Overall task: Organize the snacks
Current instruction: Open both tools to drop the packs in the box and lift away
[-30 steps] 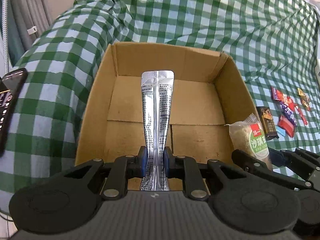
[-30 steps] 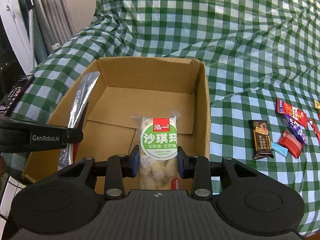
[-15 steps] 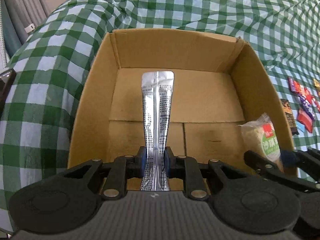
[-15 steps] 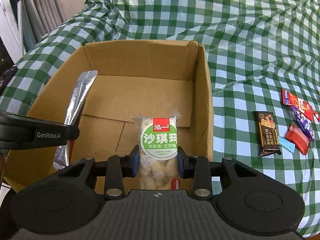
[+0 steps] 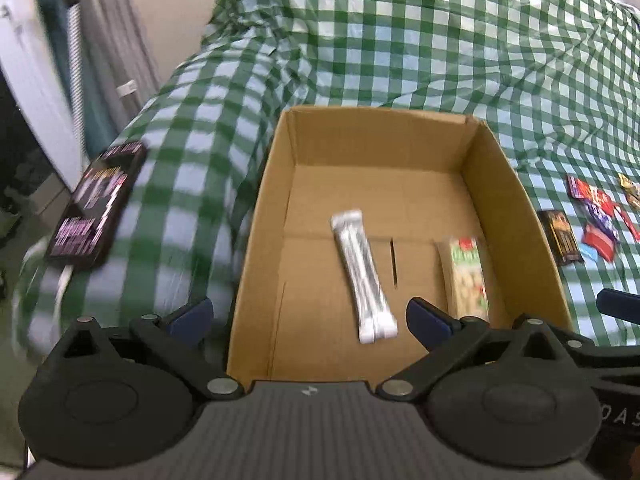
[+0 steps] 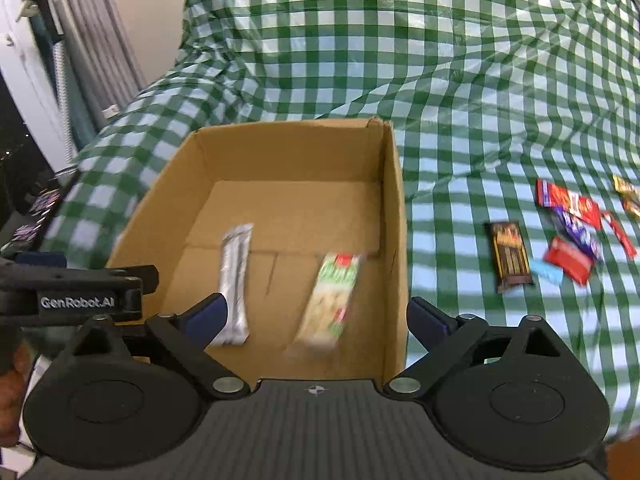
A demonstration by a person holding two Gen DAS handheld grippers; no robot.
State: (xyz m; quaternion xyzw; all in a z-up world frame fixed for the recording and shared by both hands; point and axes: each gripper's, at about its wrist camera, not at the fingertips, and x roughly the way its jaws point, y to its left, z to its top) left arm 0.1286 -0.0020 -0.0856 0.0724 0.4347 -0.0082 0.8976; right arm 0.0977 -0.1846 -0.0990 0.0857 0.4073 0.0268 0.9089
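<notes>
Snacks down in the cardboard box (image 5: 516, 216)!
Crinkly silver packet (image 5: 362, 276) and green-labelled pastry pack (image 6: 332, 300) lie flat; my left gripper (image 5: 308, 316) and right gripper (image 6: 316, 314) just sprang wide, empty.

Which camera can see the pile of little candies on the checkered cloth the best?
The right wrist view. There the small wrapped candies lie in full sight on the green checkered cloth, right of the brown cardboard box. In the left wrist view the same candies sit squeezed against the right edge, smaller and partly cut off.
</notes>
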